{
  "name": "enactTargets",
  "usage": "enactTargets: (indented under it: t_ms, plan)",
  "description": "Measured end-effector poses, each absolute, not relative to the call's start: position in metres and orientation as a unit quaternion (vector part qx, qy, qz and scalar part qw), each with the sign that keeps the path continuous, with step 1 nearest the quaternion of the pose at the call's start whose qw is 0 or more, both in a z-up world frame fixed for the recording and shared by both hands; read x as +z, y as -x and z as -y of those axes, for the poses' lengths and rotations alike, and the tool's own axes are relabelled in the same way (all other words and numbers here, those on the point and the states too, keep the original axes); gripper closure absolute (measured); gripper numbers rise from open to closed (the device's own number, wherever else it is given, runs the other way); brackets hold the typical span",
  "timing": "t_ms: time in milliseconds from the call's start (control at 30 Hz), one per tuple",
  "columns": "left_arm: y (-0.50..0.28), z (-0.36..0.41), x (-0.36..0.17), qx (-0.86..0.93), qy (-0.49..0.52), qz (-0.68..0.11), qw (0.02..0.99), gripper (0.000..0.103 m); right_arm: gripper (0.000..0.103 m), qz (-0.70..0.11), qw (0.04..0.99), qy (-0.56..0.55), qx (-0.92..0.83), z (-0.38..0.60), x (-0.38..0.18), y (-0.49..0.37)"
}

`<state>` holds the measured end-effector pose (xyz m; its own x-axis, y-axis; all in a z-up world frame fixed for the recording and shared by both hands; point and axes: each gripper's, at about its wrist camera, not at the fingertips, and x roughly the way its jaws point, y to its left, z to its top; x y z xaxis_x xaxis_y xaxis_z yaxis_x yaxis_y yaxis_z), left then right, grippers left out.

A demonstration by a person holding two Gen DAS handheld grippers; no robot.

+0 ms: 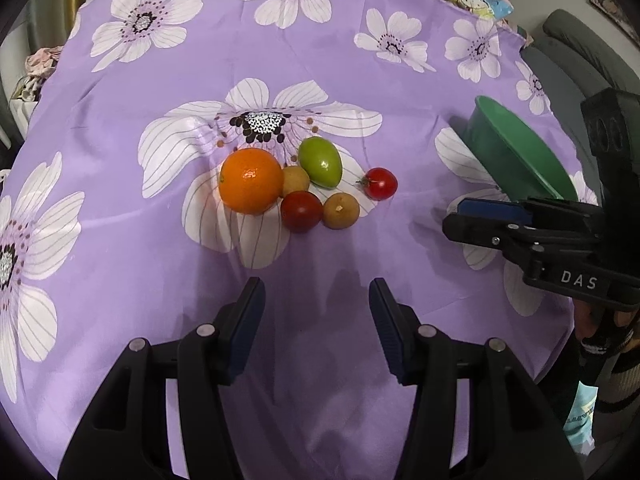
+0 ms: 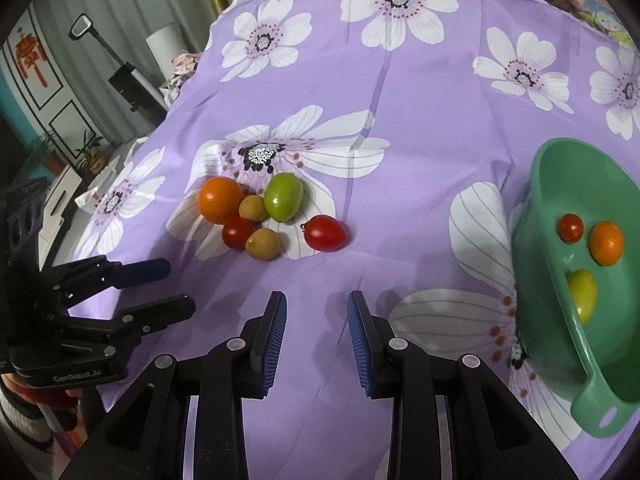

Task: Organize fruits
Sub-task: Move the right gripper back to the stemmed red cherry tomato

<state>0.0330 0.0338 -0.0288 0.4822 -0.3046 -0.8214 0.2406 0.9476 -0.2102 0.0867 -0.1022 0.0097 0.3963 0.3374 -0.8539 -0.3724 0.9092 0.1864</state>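
Left gripper (image 1: 316, 320): jaws apart, nothing between them, above bare cloth short of the fruit.
Right gripper (image 2: 316, 332): a visible empty gap between its jaws, nothing held.
Fruit cluster: orange (image 1: 251, 181), green fruit (image 1: 320, 162), two brownish round fruits (image 1: 341, 211), dark red tomato (image 1: 301, 211), all huddled together.
Stray tomato (image 1: 379, 183): just right of the cluster.
Green bowl (image 2: 560, 184): at right; holds a small tomato (image 2: 571, 228), a small orange (image 2: 607, 243), a yellow fruit (image 2: 583, 294).
Surface: purple floral cloth (image 1: 360, 80).
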Motion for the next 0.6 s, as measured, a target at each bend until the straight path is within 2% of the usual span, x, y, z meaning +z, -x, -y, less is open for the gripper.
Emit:
enactTargets:
  t_ms: [233,467,600]
  plan:
    - [-0.054,-0.035,-0.038,-0.143,0.025,-0.504,0.851,0.051,0.071,-0.51,0.832,0.019,0.217,0.098,0.004,-0.099]
    - [-0.07,-0.027,-0.037,-0.153,0.015,-0.511,0.846,0.058,0.071,-0.517,0.828,0.022,0.215,0.097,-0.001,-0.114]
    - [-0.082,-0.026,-0.041,-0.141,0.003,-0.518,0.844,0.059,0.071,-0.519,0.826,0.024,0.219,0.094,-0.004,-0.124]
